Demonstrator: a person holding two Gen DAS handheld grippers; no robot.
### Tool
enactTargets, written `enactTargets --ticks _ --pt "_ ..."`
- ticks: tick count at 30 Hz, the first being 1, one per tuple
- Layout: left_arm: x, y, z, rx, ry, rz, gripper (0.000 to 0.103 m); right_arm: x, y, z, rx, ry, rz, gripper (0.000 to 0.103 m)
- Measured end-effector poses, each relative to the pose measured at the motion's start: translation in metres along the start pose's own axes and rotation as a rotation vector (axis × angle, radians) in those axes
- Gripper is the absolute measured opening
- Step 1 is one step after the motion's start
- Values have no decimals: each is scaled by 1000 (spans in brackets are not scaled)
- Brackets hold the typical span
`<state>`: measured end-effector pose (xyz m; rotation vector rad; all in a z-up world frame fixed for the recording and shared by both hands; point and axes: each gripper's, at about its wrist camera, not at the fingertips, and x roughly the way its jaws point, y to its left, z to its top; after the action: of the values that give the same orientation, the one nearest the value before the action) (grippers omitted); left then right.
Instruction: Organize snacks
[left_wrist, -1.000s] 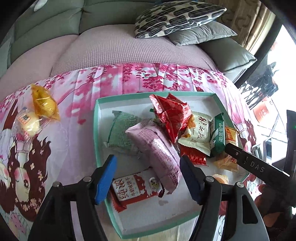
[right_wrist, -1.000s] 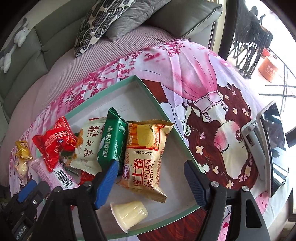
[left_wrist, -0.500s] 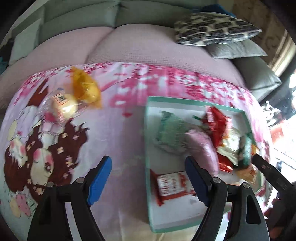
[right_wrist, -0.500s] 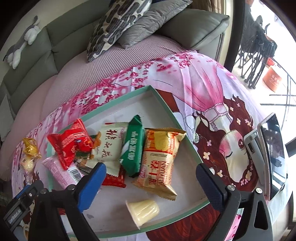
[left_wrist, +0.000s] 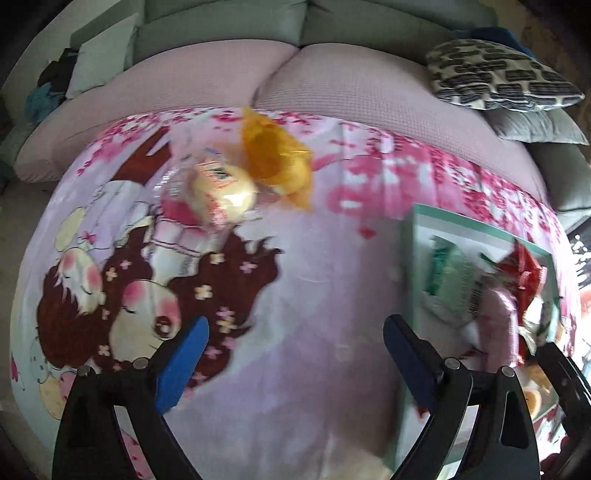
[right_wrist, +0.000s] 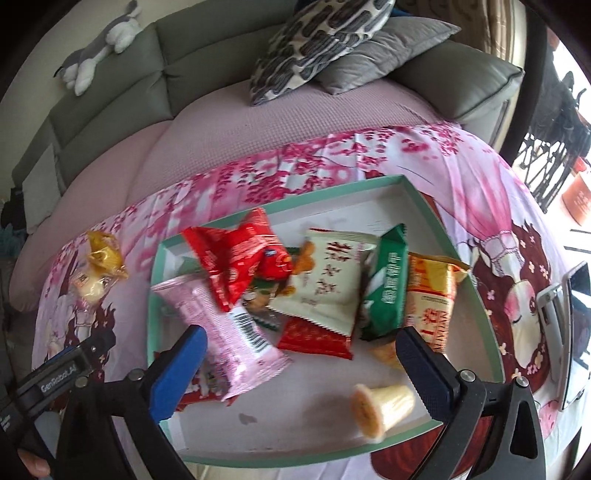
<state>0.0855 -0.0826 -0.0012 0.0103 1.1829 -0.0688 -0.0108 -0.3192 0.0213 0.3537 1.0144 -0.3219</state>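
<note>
A green-rimmed tray (right_wrist: 417, 192) on the pink cartoon cloth holds several snack packs: a pink one (right_wrist: 225, 332), a red one (right_wrist: 236, 258), a cream one (right_wrist: 332, 273), a green one (right_wrist: 386, 284), an orange-yellow one (right_wrist: 432, 295) and a yellow jelly cup (right_wrist: 384, 406). My right gripper (right_wrist: 299, 354) hovers above the tray, jaws opening, nothing between them. My left gripper (left_wrist: 295, 350) hangs over bare cloth left of the tray (left_wrist: 413, 258), jaws opening and empty. Farther off on the cloth lie an orange-wrapped snack (left_wrist: 275, 162) and a clear-wrapped pale cake (left_wrist: 225, 192).
A pink-covered sofa seat (left_wrist: 229, 77) with patterned (right_wrist: 314, 40) and grey cushions (right_wrist: 376, 48) lies beyond the cloth. A phone on a stand (right_wrist: 569, 332) sits at the right edge. A grey plush toy (right_wrist: 99, 44) rests on the sofa back.
Both grippers opened wider. The left one swung left off the tray to bare cloth, bringing the orange and pale snacks closer. The right one drew back and shifted left over the tray.
</note>
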Motion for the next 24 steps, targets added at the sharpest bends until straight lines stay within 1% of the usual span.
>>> enactTargets --ticks 4,9,16,20,24 --pt "3 18 3 -2 -3 49 96 0 24 -4 -49 -1 35 103" --pt "6 42 5 -25 9 61 96 1 58 -15 -127 10 76 103" --pt "3 72 10 -72 -6 105 97 7 99 -28 -212 26 104 103" --pt "1 89 13 -115 -10 104 97 9 114 -32 -247 24 112 103" --pt "2 104 16 -143 -15 91 97 13 125 -32 -266 22 95 103"
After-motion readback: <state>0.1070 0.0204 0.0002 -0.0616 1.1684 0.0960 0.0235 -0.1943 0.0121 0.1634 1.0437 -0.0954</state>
